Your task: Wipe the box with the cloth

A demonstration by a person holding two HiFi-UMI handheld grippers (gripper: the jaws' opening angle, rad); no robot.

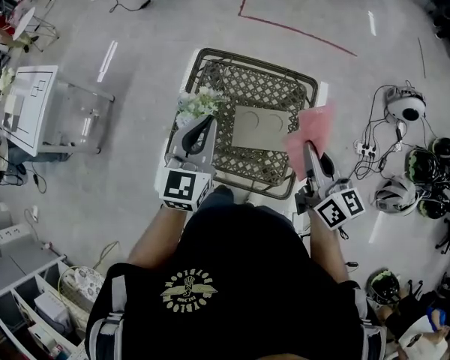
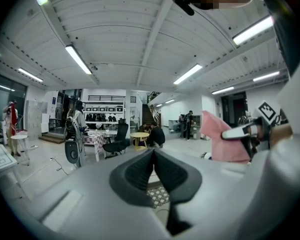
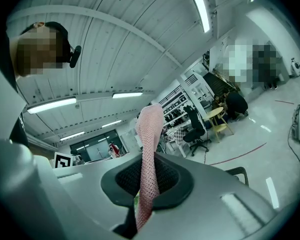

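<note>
Fingers (image 3: 171, 176) of the upturned right gripper (image 3: 149, 180) pinch the pink cloth (image 3: 150, 129); the upturned left gripper (image 2: 154, 154) has its fingers (image 2: 135, 174) together, empty.

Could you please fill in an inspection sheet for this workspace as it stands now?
Surface: lattice-top table with a dark rim; the person stands at its near edge.
Job's things: flat tan box lies on the table; pink cloth is held up by the box's right edge.
Clutter: white flowers on the table's left side.
Grippers: left hand-held gripper shut, empty; right hand-held gripper shut on the cloth.
Cables: cables on the floor to the right.
Surroundings: helmets on the floor at right; clear-topped stand at left.
</note>
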